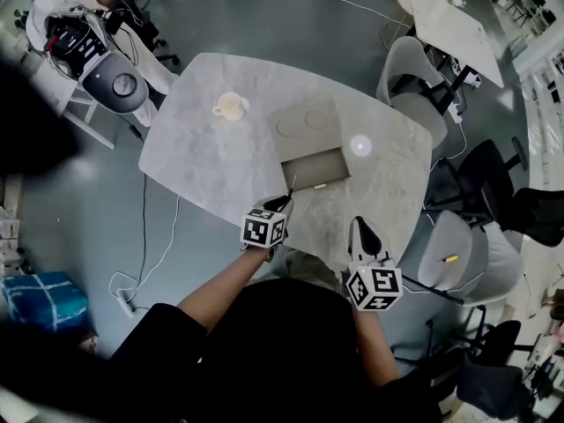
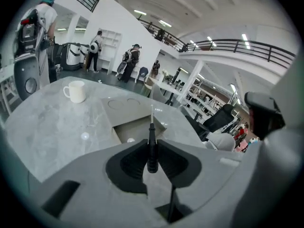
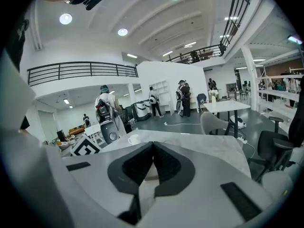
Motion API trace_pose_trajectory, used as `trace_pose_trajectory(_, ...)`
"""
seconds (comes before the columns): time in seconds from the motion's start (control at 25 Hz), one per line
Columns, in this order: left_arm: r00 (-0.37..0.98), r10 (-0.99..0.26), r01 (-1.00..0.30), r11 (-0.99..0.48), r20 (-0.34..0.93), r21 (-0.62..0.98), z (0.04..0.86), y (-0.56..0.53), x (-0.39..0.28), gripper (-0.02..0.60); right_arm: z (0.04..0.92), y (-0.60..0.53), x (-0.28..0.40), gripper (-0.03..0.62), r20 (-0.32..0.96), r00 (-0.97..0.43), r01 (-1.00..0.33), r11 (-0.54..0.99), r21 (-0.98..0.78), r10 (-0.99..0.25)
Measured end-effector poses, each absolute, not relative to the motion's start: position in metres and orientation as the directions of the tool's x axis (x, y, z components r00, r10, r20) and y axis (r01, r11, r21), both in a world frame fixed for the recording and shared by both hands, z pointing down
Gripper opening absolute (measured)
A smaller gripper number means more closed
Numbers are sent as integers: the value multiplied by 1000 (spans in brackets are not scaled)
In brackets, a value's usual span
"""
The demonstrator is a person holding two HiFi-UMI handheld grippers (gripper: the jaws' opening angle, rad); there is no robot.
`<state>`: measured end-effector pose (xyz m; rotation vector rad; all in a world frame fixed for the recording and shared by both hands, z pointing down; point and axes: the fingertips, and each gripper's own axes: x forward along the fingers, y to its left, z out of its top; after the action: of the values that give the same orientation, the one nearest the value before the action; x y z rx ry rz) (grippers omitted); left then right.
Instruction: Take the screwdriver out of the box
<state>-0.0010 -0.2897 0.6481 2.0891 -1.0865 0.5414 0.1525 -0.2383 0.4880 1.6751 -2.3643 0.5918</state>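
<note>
Screwdriver (image 2: 152, 132) pinched in left tongs (image 2: 152, 144), box (image 2: 128, 127) partly hidden behind them; right tongs (image 3: 153, 145) pressed together, empty.

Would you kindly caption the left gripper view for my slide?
Left claw holds the screwdriver, open box on table beyond.

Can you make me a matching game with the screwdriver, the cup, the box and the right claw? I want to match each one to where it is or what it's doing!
Things:
1. screwdriver
2. cup
3. box
4. right claw

Places and states:
A. lying open on the table
B. shut, with nothing in it
C. gripped in the left claw
D. white, standing on the table to the left of the box

Pairs: 1-C, 2-D, 3-A, 4-B
</note>
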Motion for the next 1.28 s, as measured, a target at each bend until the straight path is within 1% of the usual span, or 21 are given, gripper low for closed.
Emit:
trace_pose_trajectory(0.4,561,-697,-826,-431,446,364,535,-183,-85,72,453,-149,86,11,329,-351,-936,316,-155,-877)
trace_pose_trajectory(0.64,525,-789,-843,-430,319,324,480,-121,-116,72,434,-106,67,11,295,-339,-940,331,-81,-893)
trace_pose_trajectory(0.92,484,-847,-863,-422,218,277,447,-77,-144,72,414,-71,48,11,217,-321,-945,327,-7,-922)
trace_pose_trajectory(1.04,477,-859,-863,-419,185,283,439,-66,-154,72,411,-64,39,11,218,-325,-943,333,-2,-920)
trace_pose_trajectory(1.28,469,-866,-863,-408,172,297,434,-51,-156,72,413,-51,48,11,233,-297,-951,309,18,-926)
